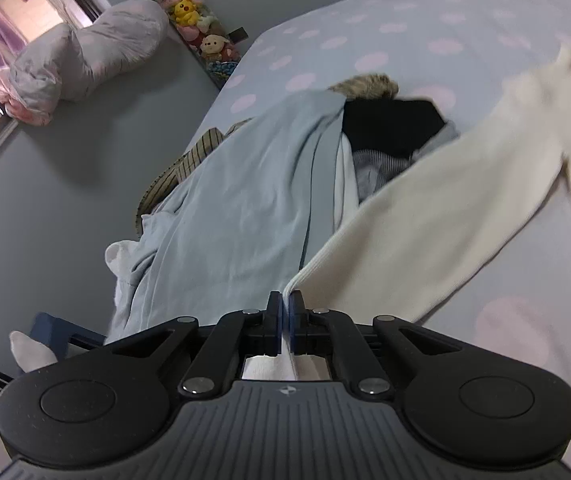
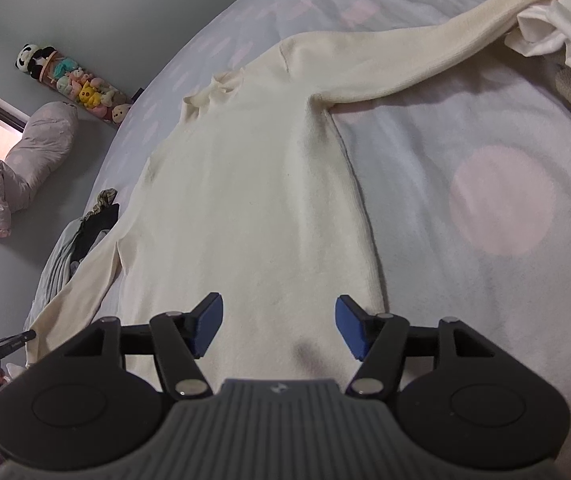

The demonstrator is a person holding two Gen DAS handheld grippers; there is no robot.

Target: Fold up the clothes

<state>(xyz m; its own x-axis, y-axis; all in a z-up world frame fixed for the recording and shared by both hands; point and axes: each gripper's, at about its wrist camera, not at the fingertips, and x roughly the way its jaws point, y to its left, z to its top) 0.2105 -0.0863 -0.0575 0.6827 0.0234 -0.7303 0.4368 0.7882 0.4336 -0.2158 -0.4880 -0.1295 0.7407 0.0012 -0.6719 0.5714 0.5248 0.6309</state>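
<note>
A cream knit sweater [image 2: 245, 200] lies spread flat on the bed, collar away from me, one sleeve stretched to the upper right. Its other sleeve [image 1: 425, 220] runs down to my left gripper [image 1: 285, 304], which is shut on the cuff. My right gripper [image 2: 277, 320] hangs open just above the sweater's lower hem, nothing between its blue pads [image 2: 349, 320]. In the right wrist view the left gripper [image 2: 1, 344] shows at the far left edge, at the end of that sleeve.
A pile of other clothes sits at the bed's edge: a light blue garment [image 1: 237, 208], a black one [image 1: 389, 124], a striped one [image 1: 189, 164]. White cloth [image 2: 557, 36] lies at the upper right. The bedsheet [image 2: 485, 160] is grey with pink dots. A pillow [image 1: 81, 64] and plush toys [image 1: 193, 20] lie beyond.
</note>
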